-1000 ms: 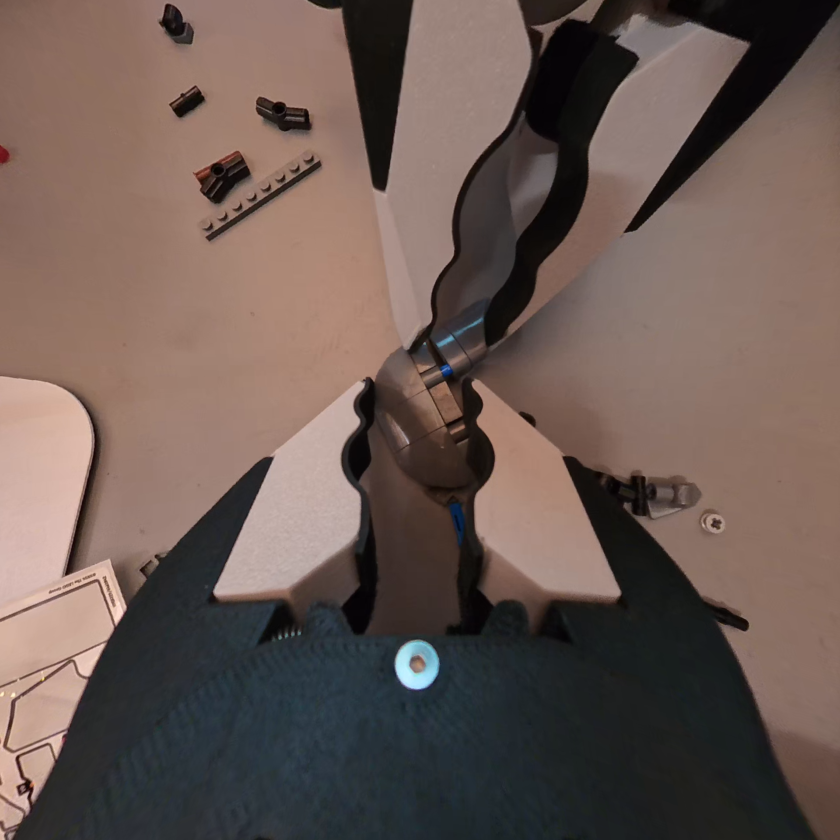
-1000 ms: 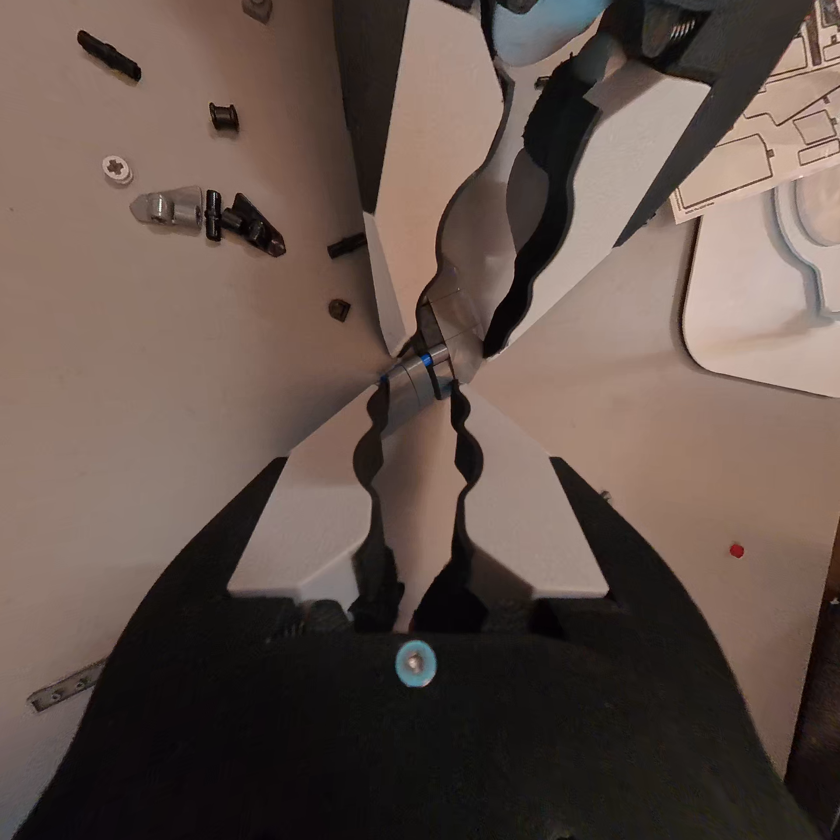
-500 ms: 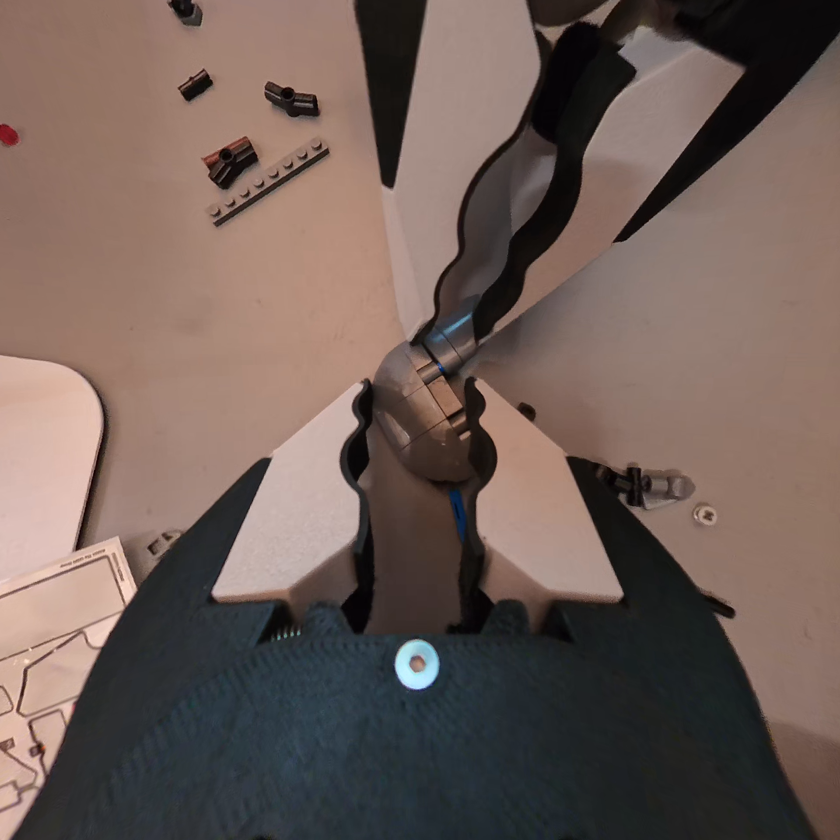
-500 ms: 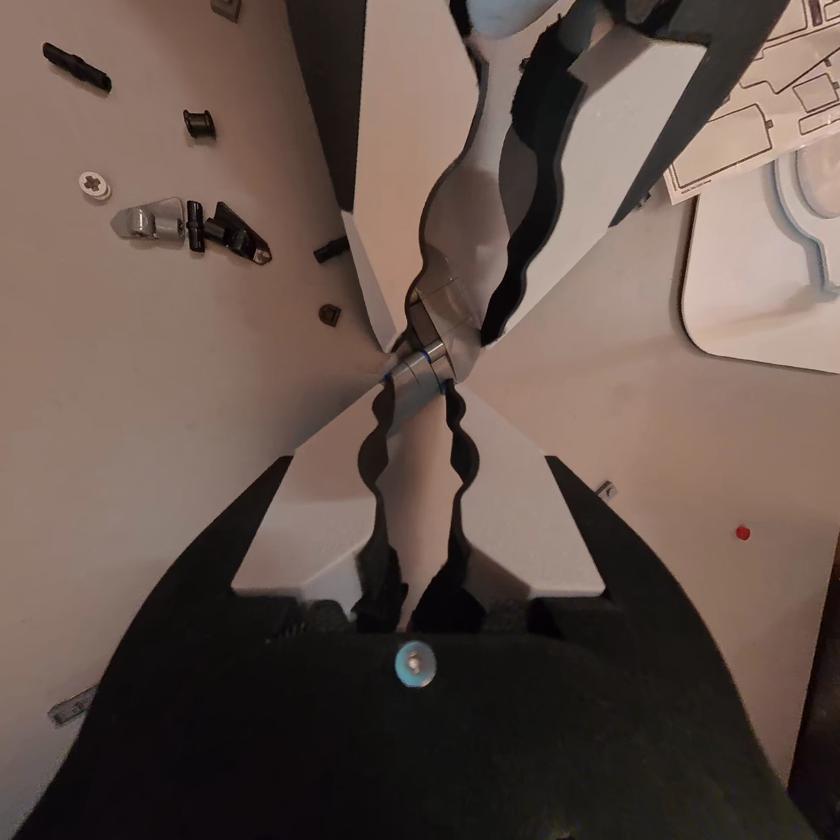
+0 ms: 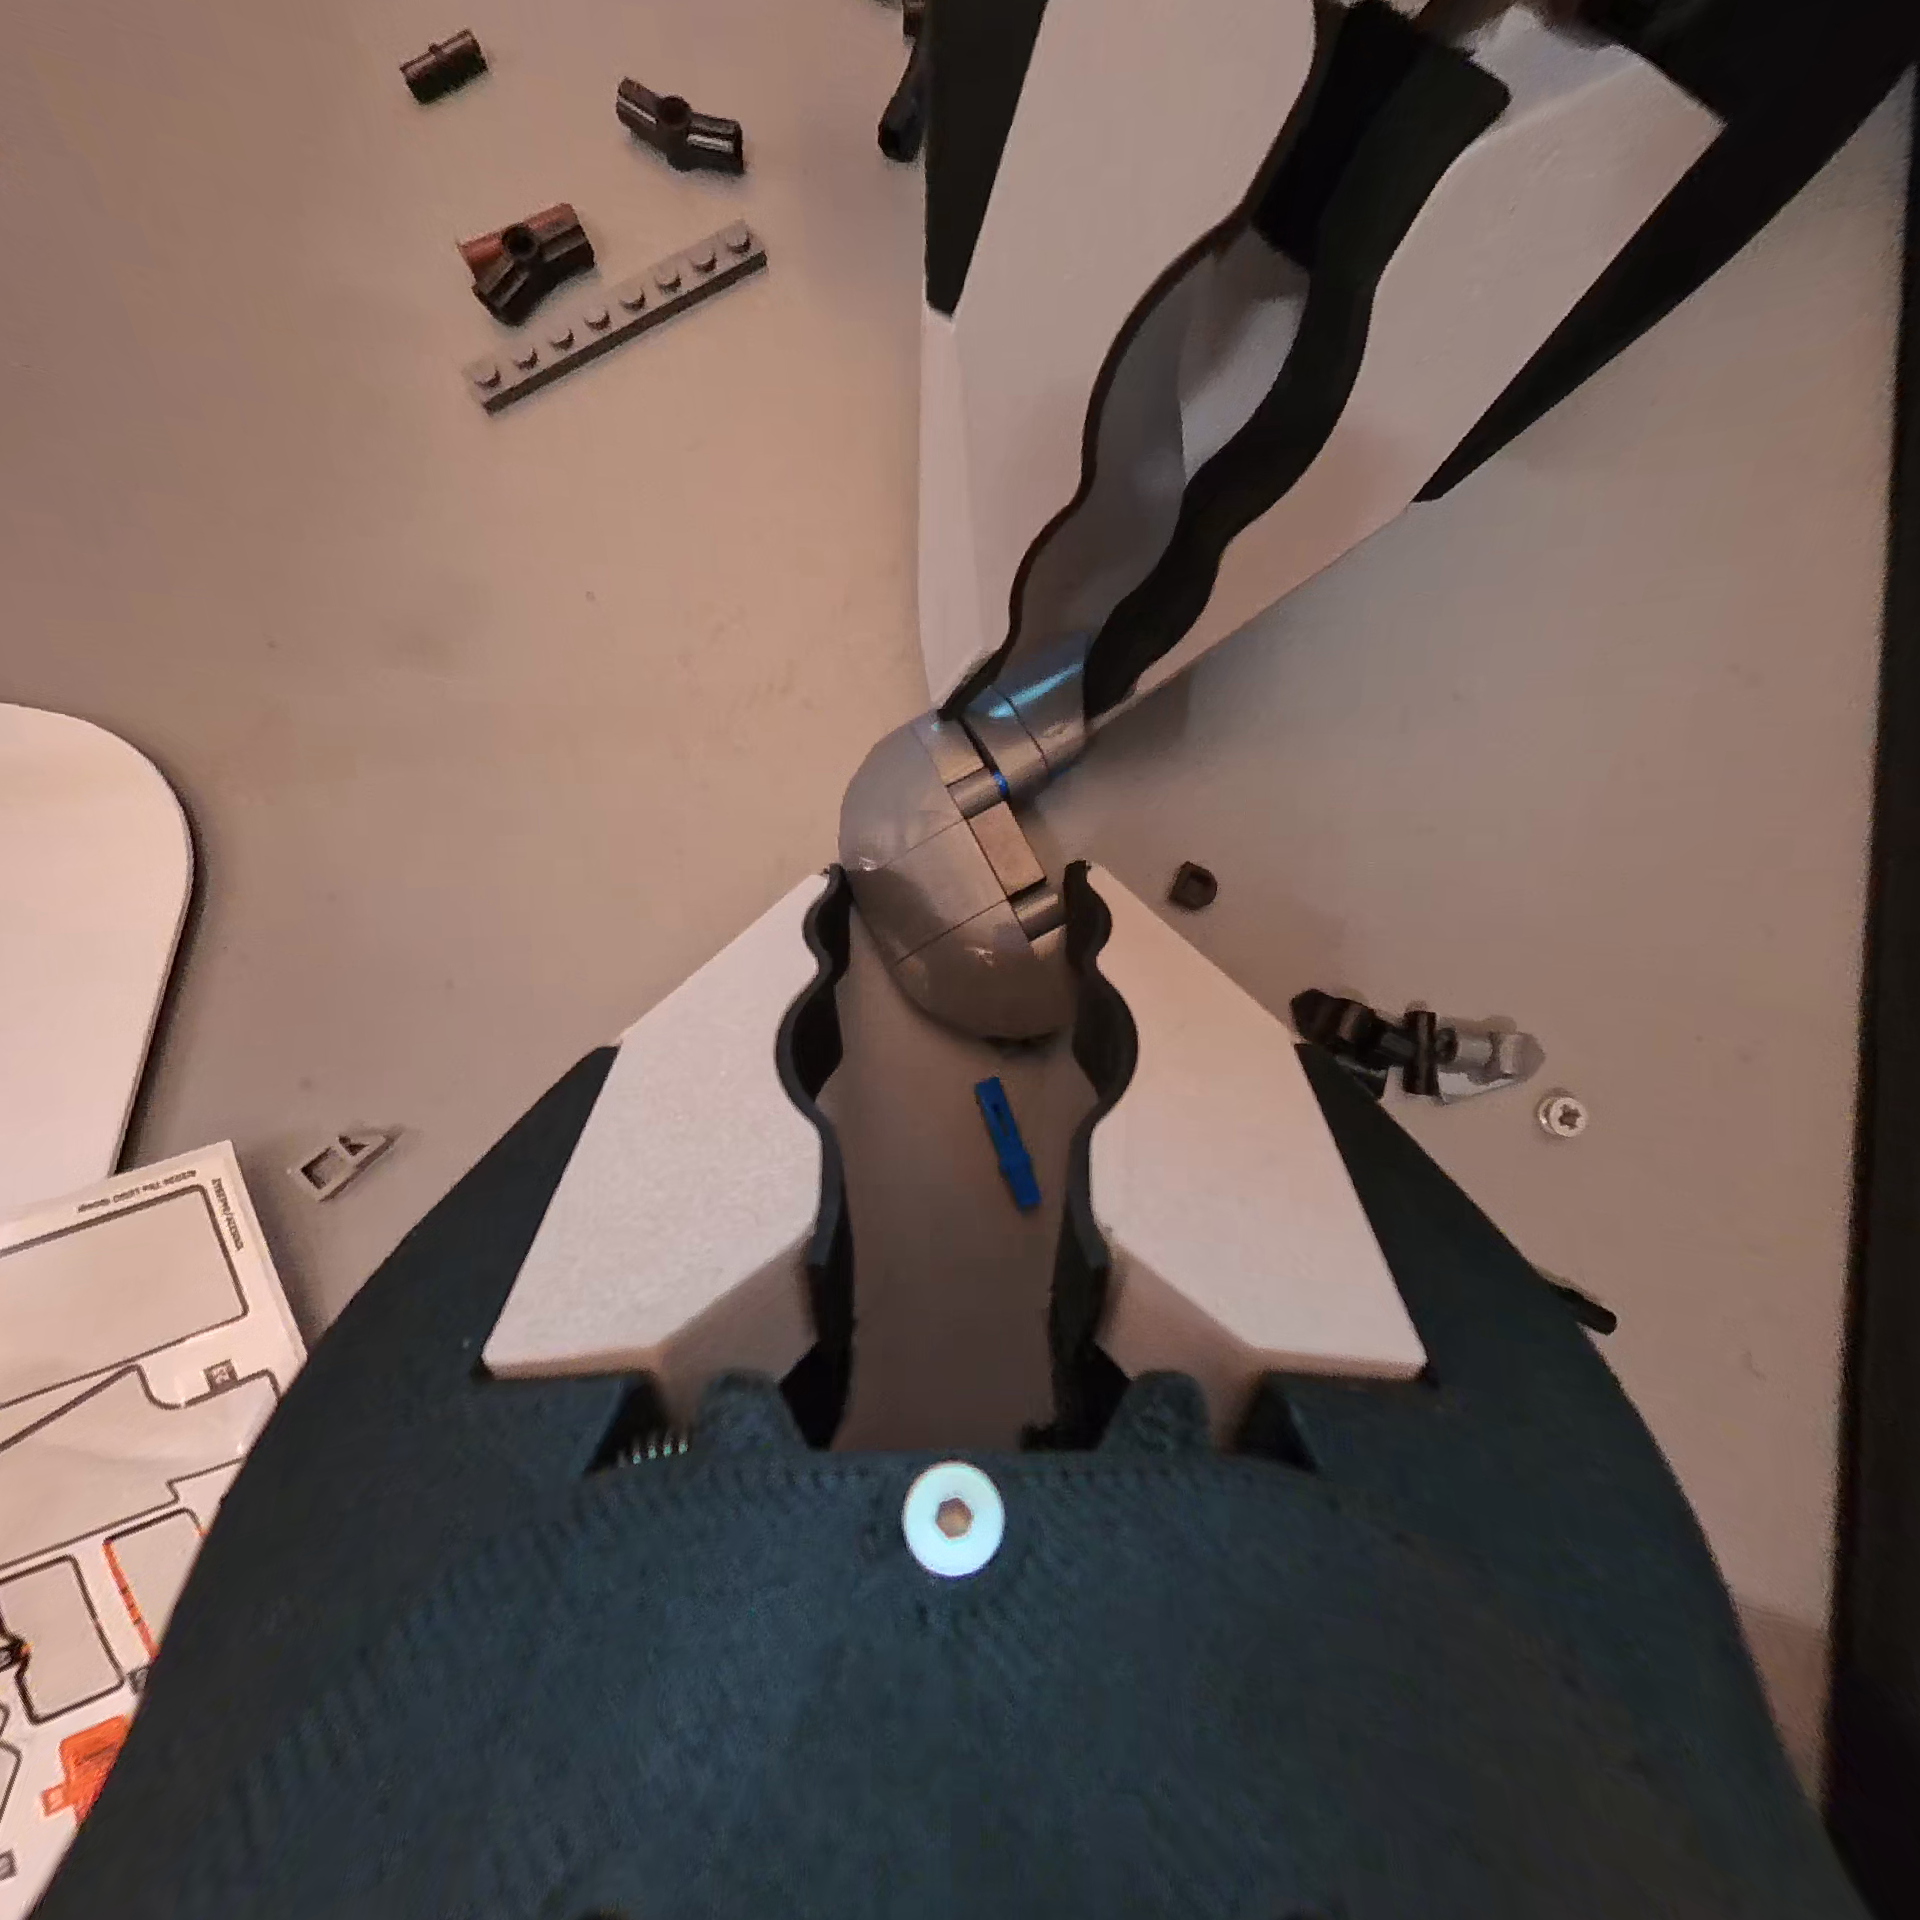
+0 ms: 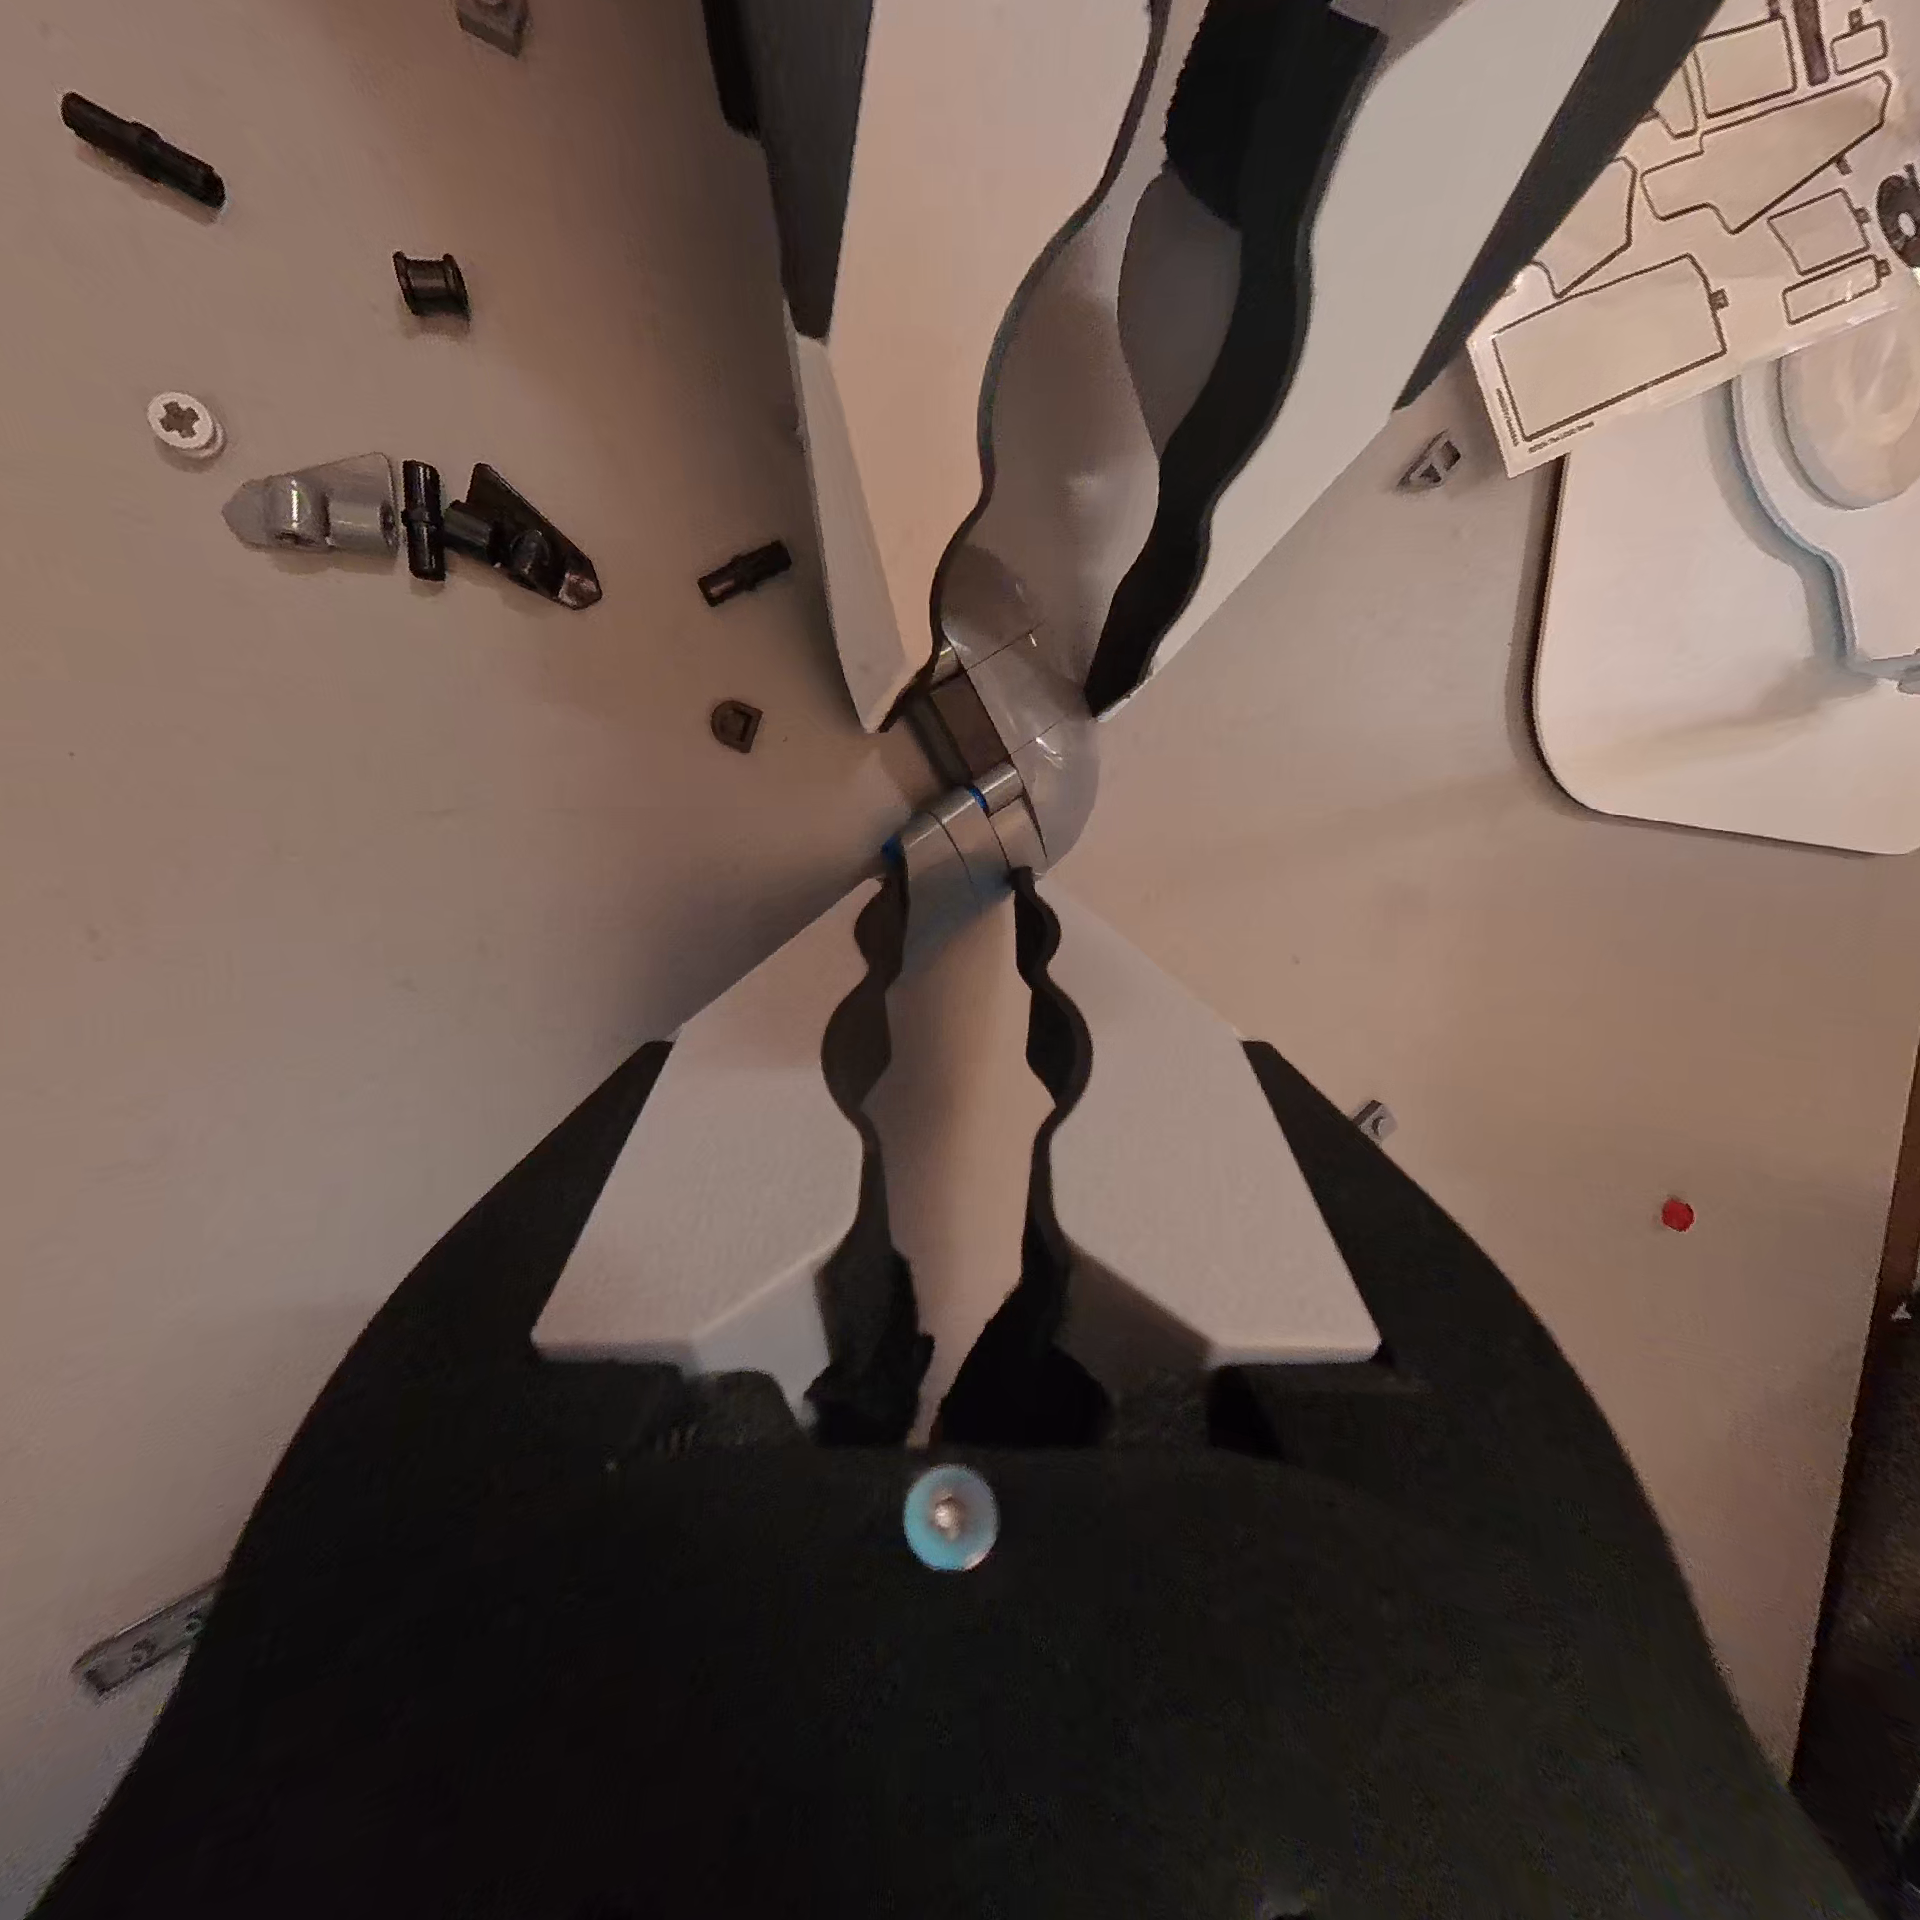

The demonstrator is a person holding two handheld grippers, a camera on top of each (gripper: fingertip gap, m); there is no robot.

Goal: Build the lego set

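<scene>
Left wrist view: my left gripper [image 5: 951,883] is clenched on the rounded dark grey brick assembly [image 5: 940,914], held above the beige table [image 5: 520,623]. My right gripper [image 5: 1023,707] pinches the light grey cylinder piece [image 5: 1029,732] at its far end. A small blue pin [image 5: 1006,1141] lies below, between my fingers; a long grey studded plate [image 5: 618,312] lies far left.

Right wrist view: my right gripper [image 6: 956,883] grips the cylinder [image 6: 961,831], which touches the assembly [image 6: 1023,727] clamped in the left gripper [image 6: 1013,655]. A round white piece [image 6: 187,423] and a printed sticker sheet [image 6: 1714,229] lie on the table.
</scene>
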